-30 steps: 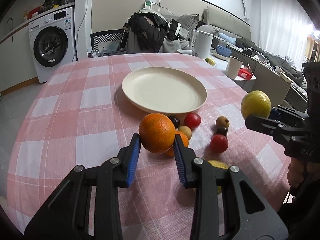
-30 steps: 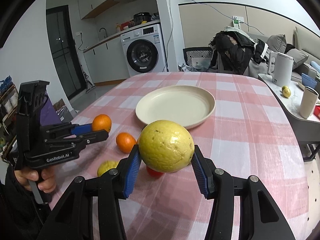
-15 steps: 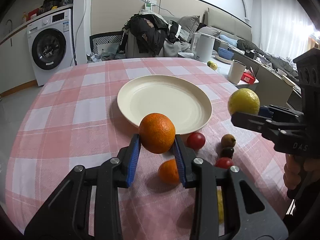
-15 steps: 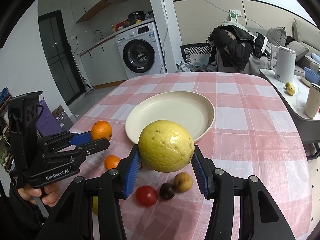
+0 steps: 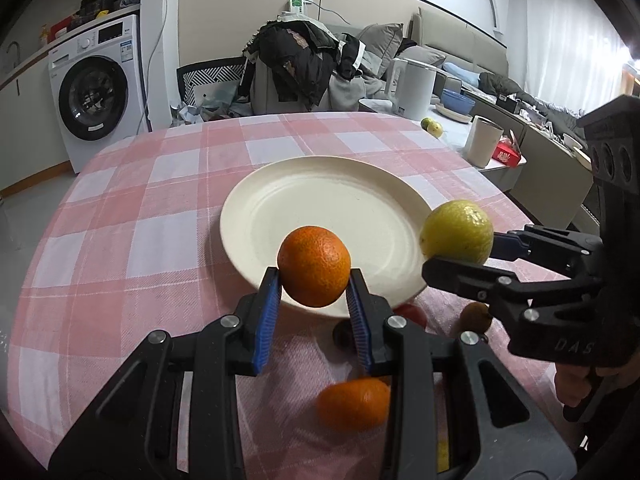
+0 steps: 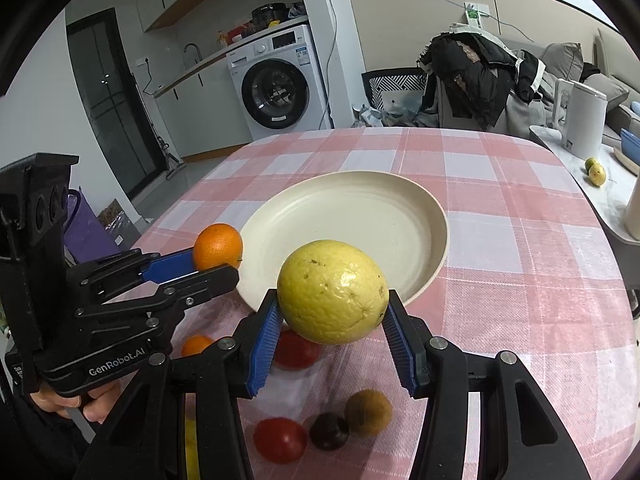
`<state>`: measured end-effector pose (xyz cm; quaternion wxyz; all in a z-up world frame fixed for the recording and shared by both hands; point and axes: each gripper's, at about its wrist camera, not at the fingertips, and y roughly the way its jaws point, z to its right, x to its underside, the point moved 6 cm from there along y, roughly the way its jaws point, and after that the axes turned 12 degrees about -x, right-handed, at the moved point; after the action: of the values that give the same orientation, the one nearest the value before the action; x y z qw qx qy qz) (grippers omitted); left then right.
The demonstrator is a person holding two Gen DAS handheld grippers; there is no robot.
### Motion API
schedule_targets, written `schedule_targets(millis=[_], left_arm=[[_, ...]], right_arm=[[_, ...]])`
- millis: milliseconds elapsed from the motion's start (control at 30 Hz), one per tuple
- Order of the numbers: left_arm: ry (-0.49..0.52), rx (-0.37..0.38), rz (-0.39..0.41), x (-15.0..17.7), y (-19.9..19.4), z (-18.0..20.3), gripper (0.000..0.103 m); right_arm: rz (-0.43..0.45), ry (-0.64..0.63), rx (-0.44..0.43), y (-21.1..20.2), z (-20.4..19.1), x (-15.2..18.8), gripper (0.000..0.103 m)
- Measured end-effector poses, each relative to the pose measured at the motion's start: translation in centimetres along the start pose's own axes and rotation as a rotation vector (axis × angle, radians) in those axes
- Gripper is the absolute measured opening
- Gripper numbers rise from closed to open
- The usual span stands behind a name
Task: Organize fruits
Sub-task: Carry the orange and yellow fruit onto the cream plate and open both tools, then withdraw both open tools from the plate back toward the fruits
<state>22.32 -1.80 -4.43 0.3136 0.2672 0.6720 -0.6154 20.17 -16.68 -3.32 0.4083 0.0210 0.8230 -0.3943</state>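
My left gripper [image 5: 314,292] is shut on an orange [image 5: 314,266] and holds it above the near rim of the cream plate [image 5: 320,208]. My right gripper [image 6: 332,320] is shut on a large yellow lemon [image 6: 332,292], held over the plate's [image 6: 352,216] near edge. The lemon [image 5: 458,232] and right gripper also show at the right of the left wrist view. The orange [image 6: 218,246] and left gripper show at the left of the right wrist view. The plate holds nothing.
On the pink checked cloth [image 5: 120,248] near the plate lie a small orange [image 5: 354,404], red tomatoes [image 6: 280,440], a dark plum [image 6: 329,431] and a brown fruit [image 6: 368,412]. A side table with a kettle [image 5: 414,88] and cup [image 5: 482,142] stands right.
Both grippers have moved forward toward the plate with their fruits. The loose fruits on the cloth now lie under and behind the fingers.
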Motion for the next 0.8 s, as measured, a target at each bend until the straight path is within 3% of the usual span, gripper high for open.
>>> schedule_targets(millis=[567, 633, 700, 767, 800], left_arm=[[0.027, -0.033, -0.032, 0.3, 3.1, 0.6, 0.031], [0.035, -0.063, -0.018, 0.4, 3.0, 0.5, 0.031], [0.042, -0.072, -0.007, 0.4, 2.6, 0.4, 0.033], [0.031, -0.080, 0.004, 0.4, 2.0, 0.0, 0.044], [0.024, -0.083, 0.009, 0.4, 1.8, -0.2, 0.057]], right_arm=[[-0.028, 0.025, 0.075, 1.4, 1.3, -0.3, 0.052], [0.001, 0.012, 0.121, 0.6, 1.4, -0.5, 0.058], [0.025, 0.005, 0.124, -0.2, 1.3, -0.6, 0.081], [0.037, 0.003, 0.118, -1.0, 1.2, -0.5, 0.087], [0.037, 0.005, 0.119, -1.3, 1.2, -0.4, 0.087]])
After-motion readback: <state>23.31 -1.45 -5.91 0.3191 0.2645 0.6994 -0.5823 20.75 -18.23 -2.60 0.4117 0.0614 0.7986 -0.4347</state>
